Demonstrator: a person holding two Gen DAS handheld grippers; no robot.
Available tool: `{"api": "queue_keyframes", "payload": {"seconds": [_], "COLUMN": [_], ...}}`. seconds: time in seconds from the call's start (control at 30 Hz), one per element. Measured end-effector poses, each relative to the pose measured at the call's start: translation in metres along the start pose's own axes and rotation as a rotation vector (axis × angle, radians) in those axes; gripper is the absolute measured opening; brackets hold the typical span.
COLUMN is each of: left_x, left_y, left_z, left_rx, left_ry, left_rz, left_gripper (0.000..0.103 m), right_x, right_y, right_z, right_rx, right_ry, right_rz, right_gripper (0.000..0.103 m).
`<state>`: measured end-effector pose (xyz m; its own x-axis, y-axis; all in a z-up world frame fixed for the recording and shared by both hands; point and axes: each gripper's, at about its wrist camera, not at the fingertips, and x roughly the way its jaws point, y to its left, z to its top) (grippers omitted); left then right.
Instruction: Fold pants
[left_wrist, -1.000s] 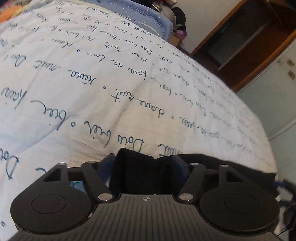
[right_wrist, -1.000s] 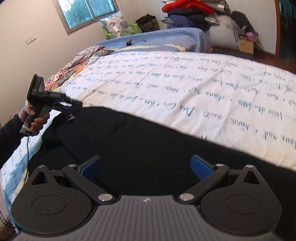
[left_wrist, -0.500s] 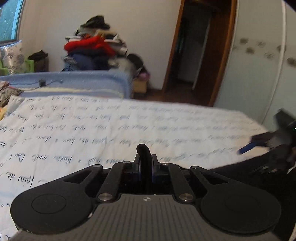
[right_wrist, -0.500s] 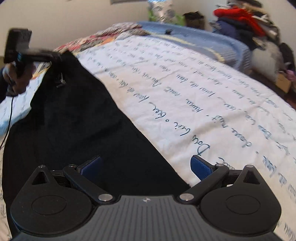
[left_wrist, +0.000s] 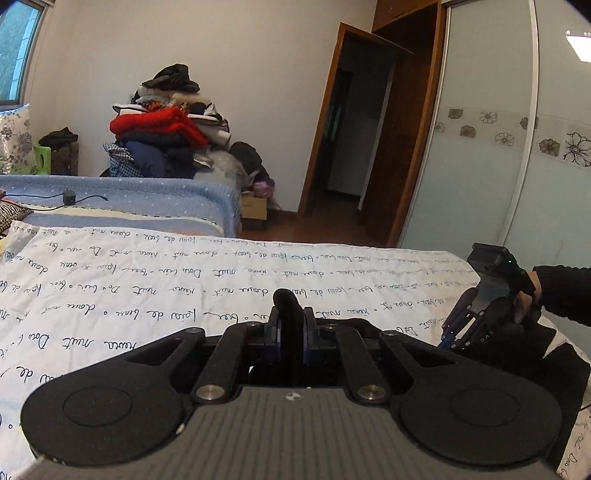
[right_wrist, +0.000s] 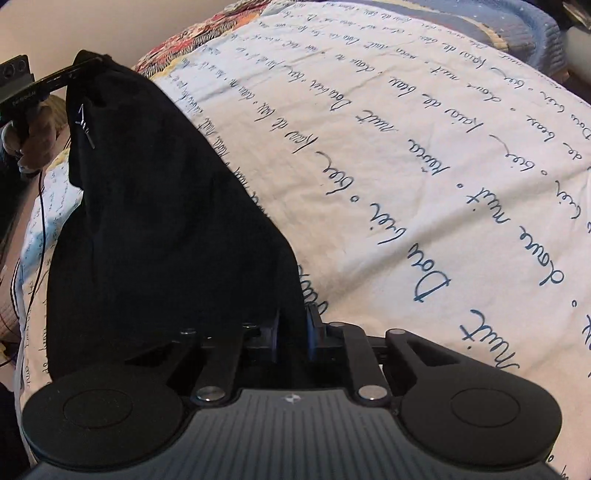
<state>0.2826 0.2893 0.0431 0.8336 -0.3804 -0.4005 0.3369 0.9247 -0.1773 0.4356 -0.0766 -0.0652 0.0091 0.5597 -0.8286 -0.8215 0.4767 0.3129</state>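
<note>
Black pants hang stretched between the two grippers above a bed covered by a white quilt printed with blue cursive script. In the right wrist view, the right gripper has its blue pads clamped tight on one edge of the dark fabric, which rises from there up to the left gripper at the top left, where a hand holds the tool and a corner of the cloth is pinched. In the left wrist view, the left gripper's jaws are likewise closed on a rolled fold of the black cloth that pokes up between the pads. Beyond the bed, a heap of clothes stands against the wall near an open wooden door.
</note>
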Motion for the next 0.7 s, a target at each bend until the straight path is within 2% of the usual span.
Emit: {"api": "queue_keyframes", "payload": {"seconds": [0.13, 0.23, 0.4, 0.53, 0.6, 0.7], "left_x": [-0.001, -0.01, -0.052, -0.081, -0.088, -0.09], "left_y": [0.005, 0.009, 0.004, 0.0, 0.0, 0.006], "left_z": [-0.002, -0.002, -0.011, -0.062, -0.097, -0.139], "left_rx": [-0.028, -0.061, -0.149, -0.327, -0.394, -0.522], "left_ry": [0.005, 0.001, -0.038, 0.002, 0.043, 0.105], "left_rz": [0.02, 0.025, -0.025, -0.084, -0.056, -0.014], "left_gripper": [0.013, 0.013, 0.013, 0.013, 0.012, 0.012], "right_x": [-0.005, -0.029, -0.07, -0.068, -0.05, -0.02], "right_y": [0.009, 0.026, 0.083, 0.145, 0.167, 0.185], "right_z": [-0.002, -0.006, -0.035, -0.085, -0.109, -0.135], "right_rx": [-0.003, -0.017, -0.055, -0.098, -0.093, -0.088], "right_ry": [-0.035, -0.093, -0.154, -0.109, -0.069, -0.015], "right_rz": [-0.019, -0.03, 0.025, 0.066, 0.101, 0.098], "right_gripper": [0.006, 0.005, 0.005, 0.005, 0.005, 0.005]}}
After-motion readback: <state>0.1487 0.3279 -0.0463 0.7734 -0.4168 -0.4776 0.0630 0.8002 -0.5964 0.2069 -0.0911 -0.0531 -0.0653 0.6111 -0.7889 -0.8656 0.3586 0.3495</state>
